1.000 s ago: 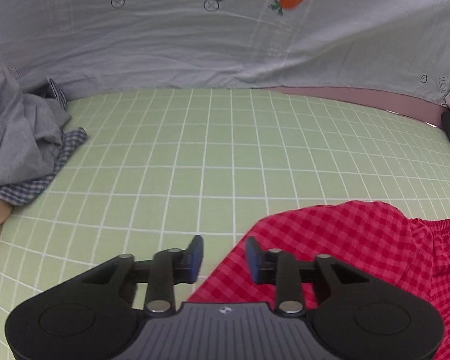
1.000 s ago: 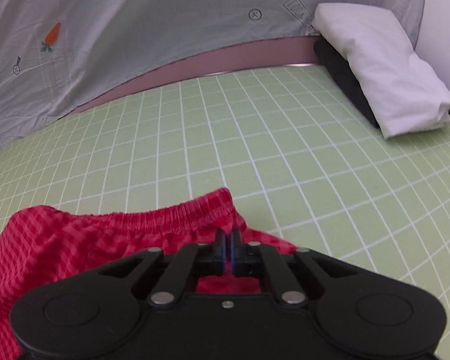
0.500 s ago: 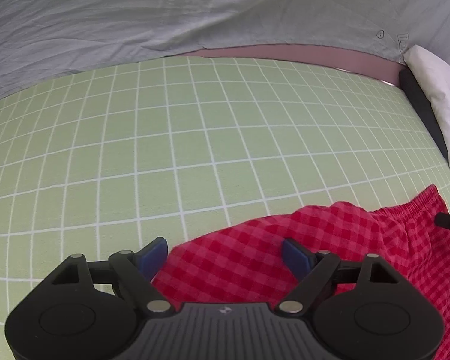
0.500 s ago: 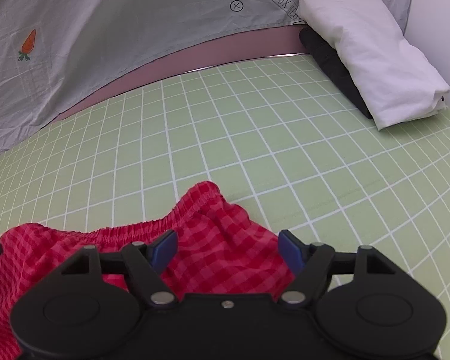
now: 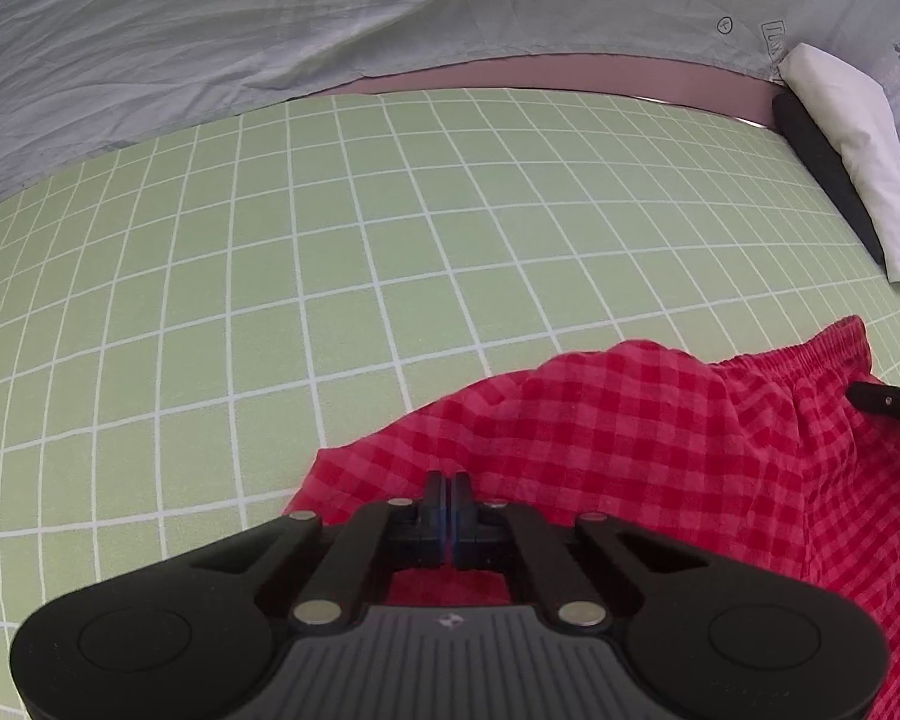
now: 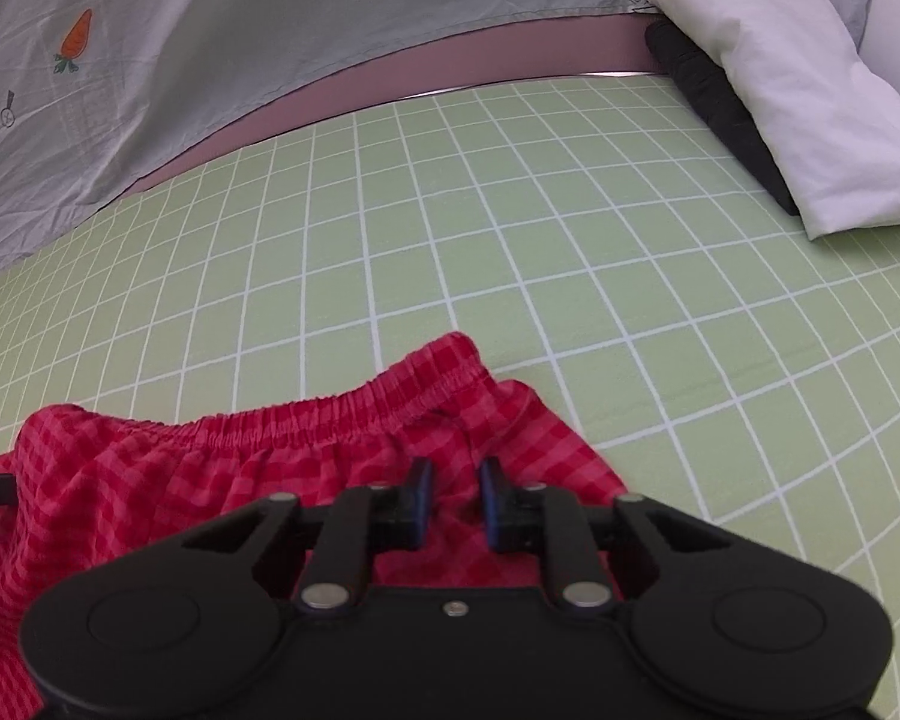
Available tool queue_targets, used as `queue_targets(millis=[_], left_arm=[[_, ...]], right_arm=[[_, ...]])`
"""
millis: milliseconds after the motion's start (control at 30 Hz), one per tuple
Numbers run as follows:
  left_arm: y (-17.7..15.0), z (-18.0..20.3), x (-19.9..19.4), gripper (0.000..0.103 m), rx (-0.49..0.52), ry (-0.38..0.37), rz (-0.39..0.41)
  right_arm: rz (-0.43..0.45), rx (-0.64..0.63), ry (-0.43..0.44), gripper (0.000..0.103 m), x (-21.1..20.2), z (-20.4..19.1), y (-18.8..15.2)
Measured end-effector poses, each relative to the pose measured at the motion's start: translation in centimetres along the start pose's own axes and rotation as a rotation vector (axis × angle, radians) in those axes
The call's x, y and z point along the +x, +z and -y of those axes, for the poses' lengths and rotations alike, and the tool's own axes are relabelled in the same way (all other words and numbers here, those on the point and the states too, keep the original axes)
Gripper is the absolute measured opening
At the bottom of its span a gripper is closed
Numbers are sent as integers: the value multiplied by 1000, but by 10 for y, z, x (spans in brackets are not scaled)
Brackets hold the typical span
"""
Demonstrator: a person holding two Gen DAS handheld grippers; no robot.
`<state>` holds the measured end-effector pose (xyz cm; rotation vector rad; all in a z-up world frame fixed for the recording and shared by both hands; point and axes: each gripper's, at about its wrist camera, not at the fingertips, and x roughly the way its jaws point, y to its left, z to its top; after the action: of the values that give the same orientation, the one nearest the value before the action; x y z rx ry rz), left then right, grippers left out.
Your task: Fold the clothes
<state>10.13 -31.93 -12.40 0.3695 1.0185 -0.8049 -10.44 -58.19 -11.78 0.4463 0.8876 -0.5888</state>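
The red checked shorts (image 5: 660, 438) lie crumpled on the green gridded mat (image 5: 330, 252) that covers the tabletop, their elastic waistband (image 6: 306, 420) running across the far side of the cloth in the right wrist view. The left gripper (image 5: 448, 492) has its fingers pressed together on the near edge of the shorts — a ridge of fabric rises just beyond the tips. The right gripper (image 6: 455, 480) hovers low over the waistband end of the garment with its fingers a little apart; red cloth shows in the gap, not pinched. Its dark tip also pokes in at the right edge of the left wrist view. At the far right of the mat a white folded cloth (image 6: 792, 102) rests on a black one (image 6: 714, 102) — both well apart from the shorts. A grey carrot-print sheet (image 6: 210, 48) hangs behind.
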Motion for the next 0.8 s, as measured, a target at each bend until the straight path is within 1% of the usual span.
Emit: queue_targets(millis=[33, 133, 167, 267, 367, 400, 433, 500, 533, 567, 600, 633, 667, 700, 800], left_arm=[[-3, -1, -8, 0, 1, 30, 39], [-8, -1, -49, 0, 43, 148, 208], [-9, -1, -64, 0, 61, 188, 266], [-11, 4, -105, 0, 114, 341, 466], [-7, -2, -105, 5, 75, 471, 515], [-5, -5, -104, 9, 59, 511, 526], [-2, -16, -94, 28, -8, 499, 462], [3, -40, -74, 42, -139, 473, 336], [0, -50, -70, 46, -195, 448, 303], [-4, -57, -70, 48, -229, 435, 281], [-8, -64, -69, 56, -263, 422, 258], [-12, -72, -68, 68, -295, 410, 236], [-18, -78, -67, 70, -306, 418, 206], [-24, -84, -65, 70, -316, 426, 177], [-46, -100, -64, 70, -363, 447, 78]], right_arm=[[12, -2, 4, 3, -3, -1, -1], [78, -20, 3, 1, -17, -5, 2], [110, -27, 5, 1, -24, -7, 5], [223, -44, 42, 1, -44, -16, 18], [323, -91, 67, 1, -56, -36, 34], [357, -106, 76, 3, -61, -43, 39], [360, -124, 72, 6, -58, -50, 43], [317, -155, 45, 47, -44, -66, 50], [293, -155, 38, 51, -39, -69, 50], [276, -152, 37, 51, -36, -70, 49], [263, -152, 41, 52, -35, -70, 47], [250, -152, 37, 53, -35, -67, 42], [236, -152, 26, 58, -35, -64, 36], [222, -152, 15, 60, -36, -60, 30], [155, -120, -29, 61, -33, -38, 8]])
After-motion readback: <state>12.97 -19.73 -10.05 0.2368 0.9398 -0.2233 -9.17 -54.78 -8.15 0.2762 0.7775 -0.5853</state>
